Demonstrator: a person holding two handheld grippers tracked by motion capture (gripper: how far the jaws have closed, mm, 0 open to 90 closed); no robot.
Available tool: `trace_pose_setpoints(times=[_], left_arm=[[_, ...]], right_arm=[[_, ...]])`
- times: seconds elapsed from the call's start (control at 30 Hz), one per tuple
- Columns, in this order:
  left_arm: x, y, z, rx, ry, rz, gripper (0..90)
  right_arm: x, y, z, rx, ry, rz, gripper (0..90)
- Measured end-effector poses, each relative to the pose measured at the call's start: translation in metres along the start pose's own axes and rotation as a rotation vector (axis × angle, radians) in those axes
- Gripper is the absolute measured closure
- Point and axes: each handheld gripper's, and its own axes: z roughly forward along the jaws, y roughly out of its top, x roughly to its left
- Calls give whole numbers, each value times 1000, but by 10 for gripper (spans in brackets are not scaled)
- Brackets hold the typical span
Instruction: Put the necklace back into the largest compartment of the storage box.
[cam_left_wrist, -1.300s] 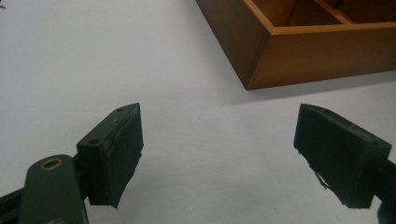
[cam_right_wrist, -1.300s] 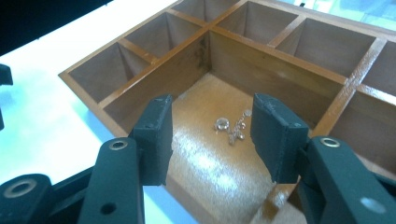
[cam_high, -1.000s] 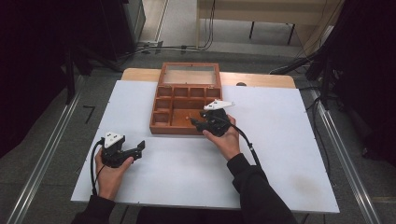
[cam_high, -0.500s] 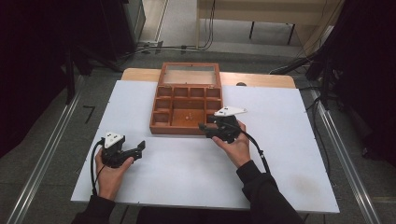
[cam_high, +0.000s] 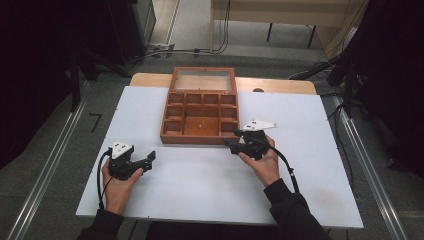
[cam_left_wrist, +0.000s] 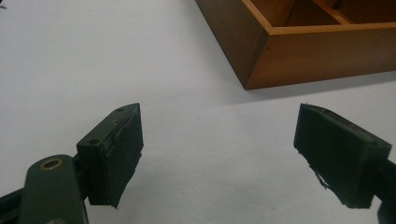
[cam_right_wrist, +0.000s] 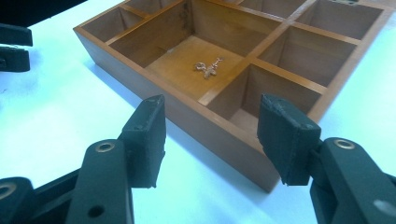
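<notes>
High view: wooden compartment box (cam_high: 200, 107) at twelve o'clock on white table (cam_high: 320, 165). Right tongs (cam_high: 231, 146) apart, empty, beside its front wall, probably after releasing small trinket (cam_right_wrist: 208, 66). Left tongs (cam_high: 149, 158) apart, idle at eight o'clock.

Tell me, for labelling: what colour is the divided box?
Reddish-brown wood; the box shows best in the right gripper view.

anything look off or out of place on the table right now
Nothing stands out. The wooden box sits square on the white table, lid open, undamaged as far as shown. One small chain-like trinket lies in its large middle compartment, nothing spilled. Both the left gripper and right gripper are open and empty.
</notes>
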Motion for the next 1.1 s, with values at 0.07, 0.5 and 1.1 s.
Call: trace_pose_setpoints(times=[0.07,0.5,1.1], left_arm=[[0,0,0,0,1,0,163],[-1,0,0,-2,1,1,163],[-1,0,-1,-2,0,0,163]], right_arm=[[-1,-2,-4,-5,-1,6,405],[-13,-23,-26,-8,-22,32,397],[-29,-44,-52,-19,-66,68,375]])
